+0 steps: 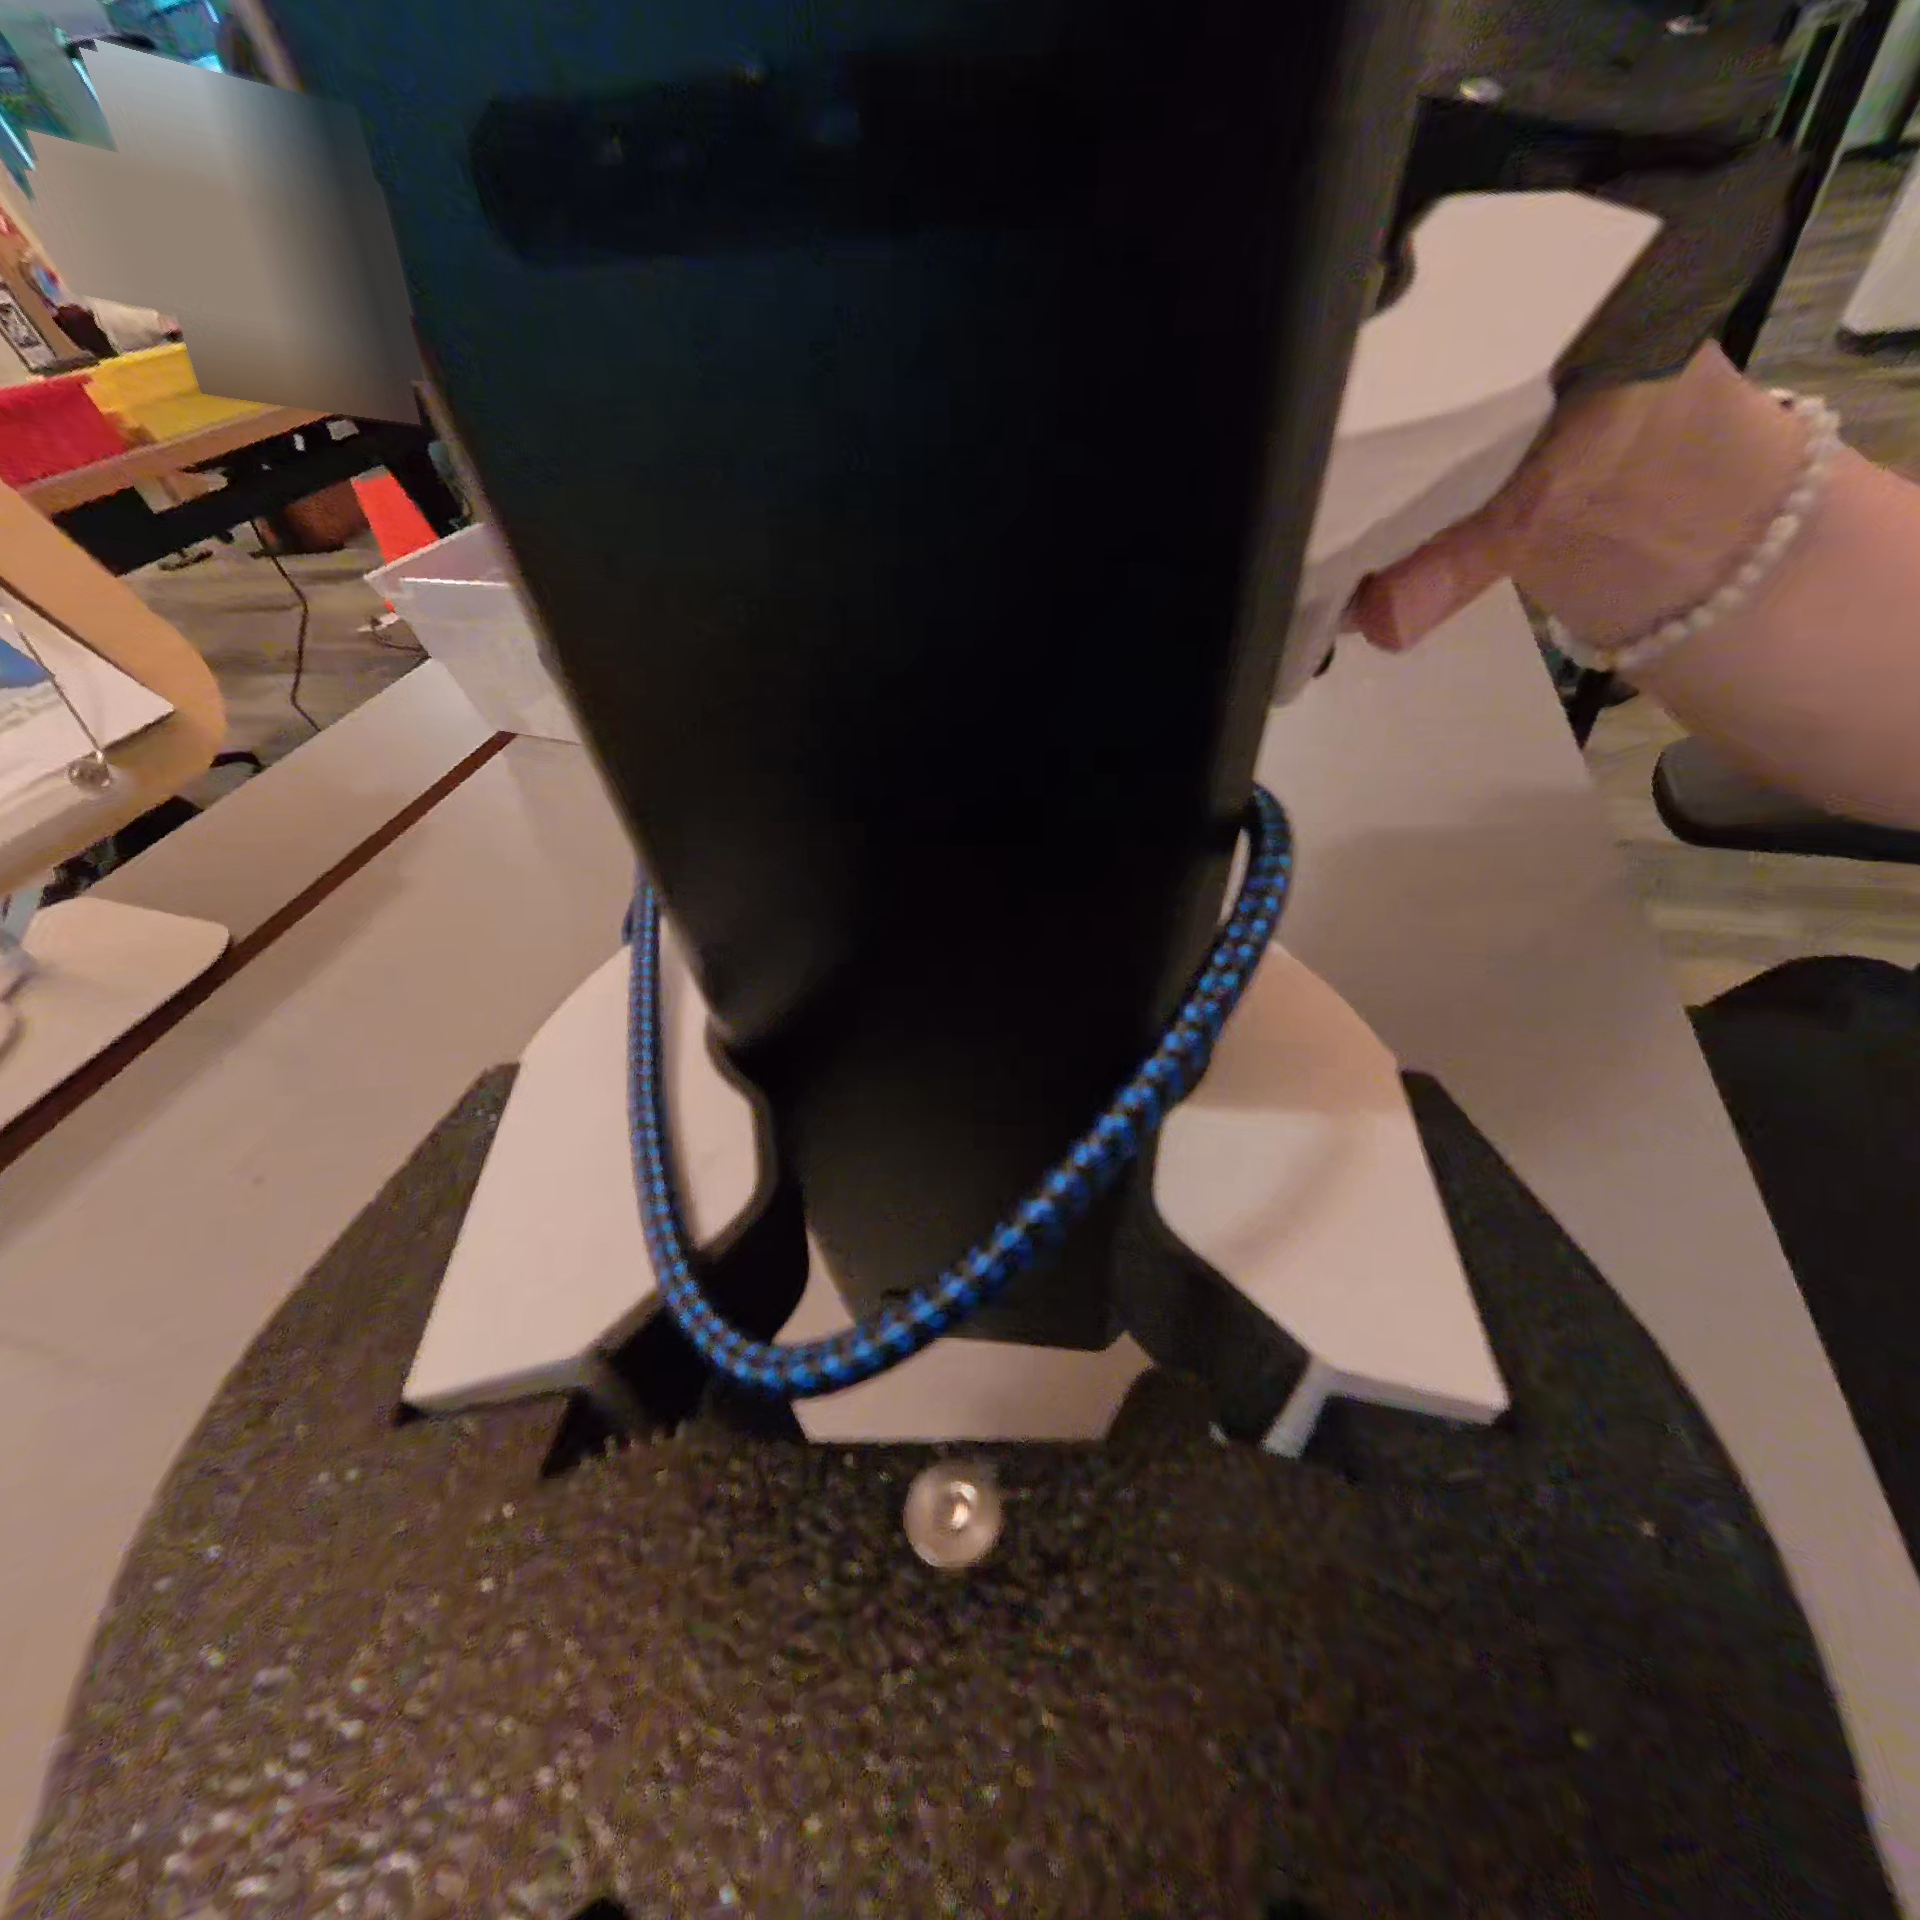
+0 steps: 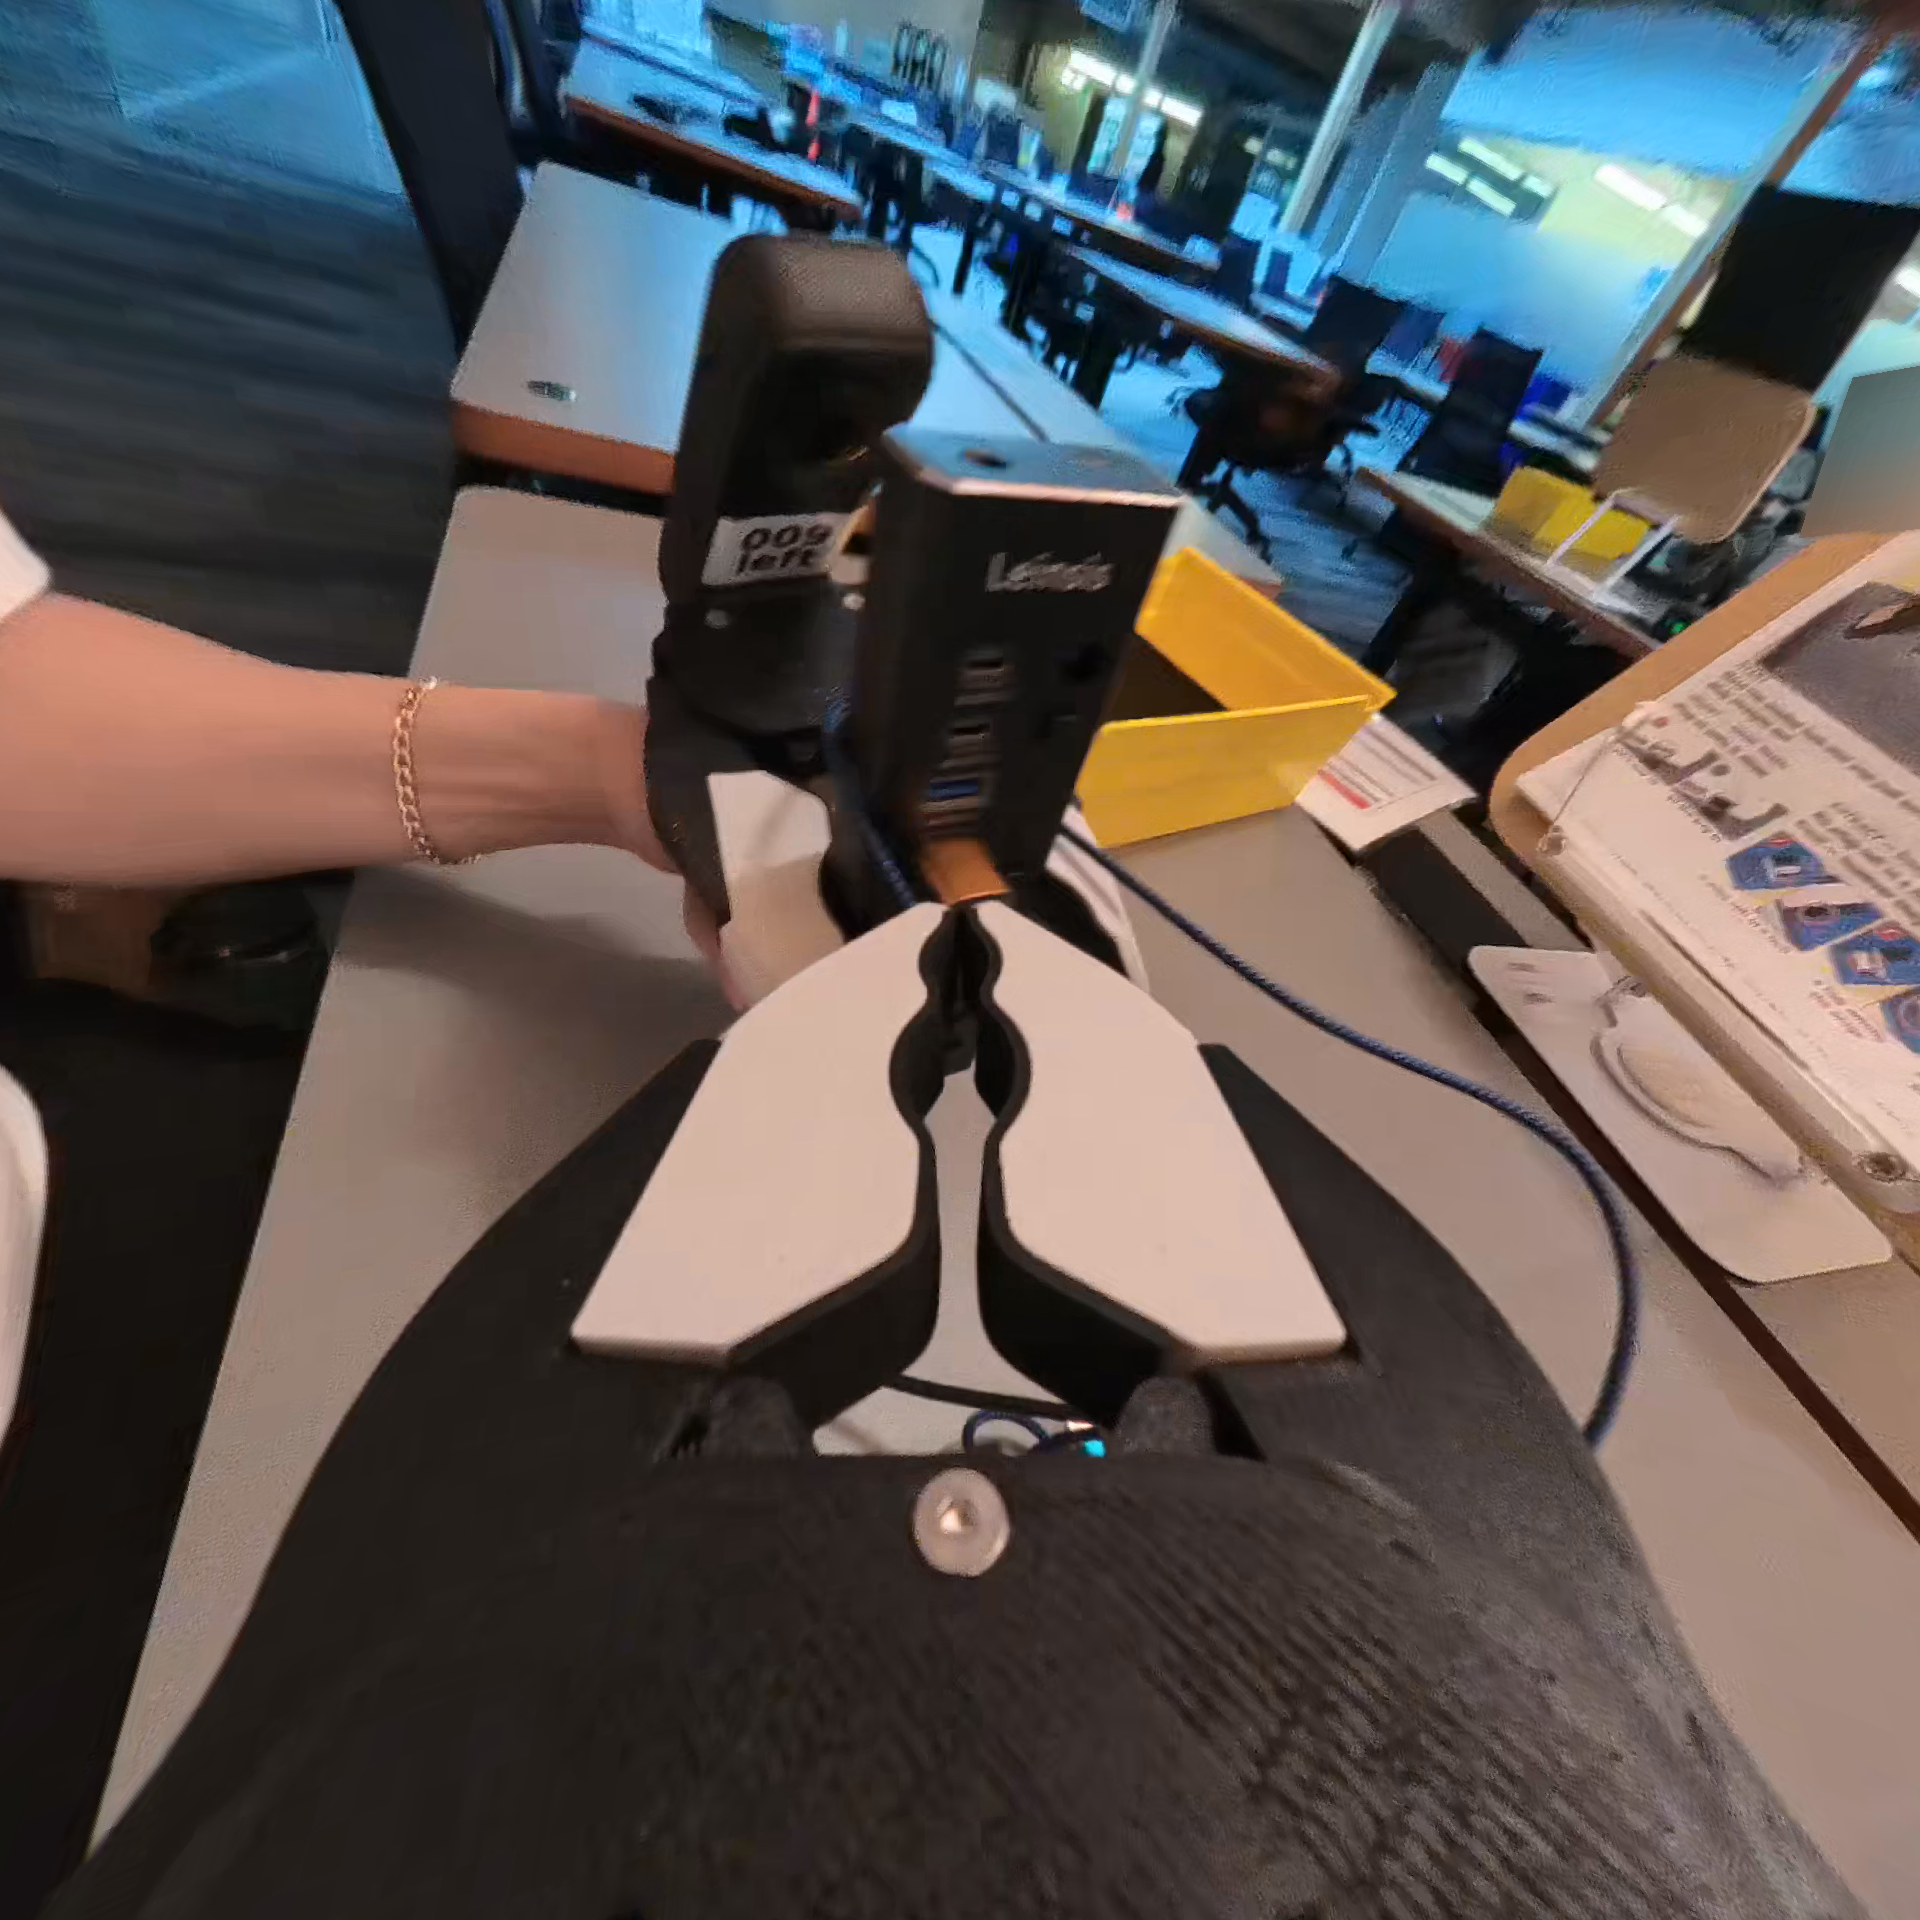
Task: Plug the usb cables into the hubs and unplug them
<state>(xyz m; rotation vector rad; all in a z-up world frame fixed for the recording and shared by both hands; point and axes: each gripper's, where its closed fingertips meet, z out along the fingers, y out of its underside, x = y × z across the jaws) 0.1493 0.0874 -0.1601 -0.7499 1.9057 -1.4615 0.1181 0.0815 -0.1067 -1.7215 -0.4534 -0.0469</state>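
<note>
Right wrist view: right tongs (image 2: 958, 914) pinch the plug at the hub (image 2: 997, 665); left tongs (image 1: 935, 1226) clamp it, table edge near.

A large open-plan office or lab hall is shown: long rows of desks (image 2: 1164, 260) with dark office chairs (image 2: 1475, 416) are seen receding under ceiling lights, and yellow parts bins (image 2: 1226, 727) are set on the worktables.

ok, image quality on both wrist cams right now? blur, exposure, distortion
Left wrist view: the hub fills the centre as a nearly featureless dark mass, underexposed; blue braided cable slightly soft; fisheye bends the table edges. Right wrist view: hub and left gripper motion-blurred; background hall blue-tinted and smeared; right gripper fairly sharp.
</note>
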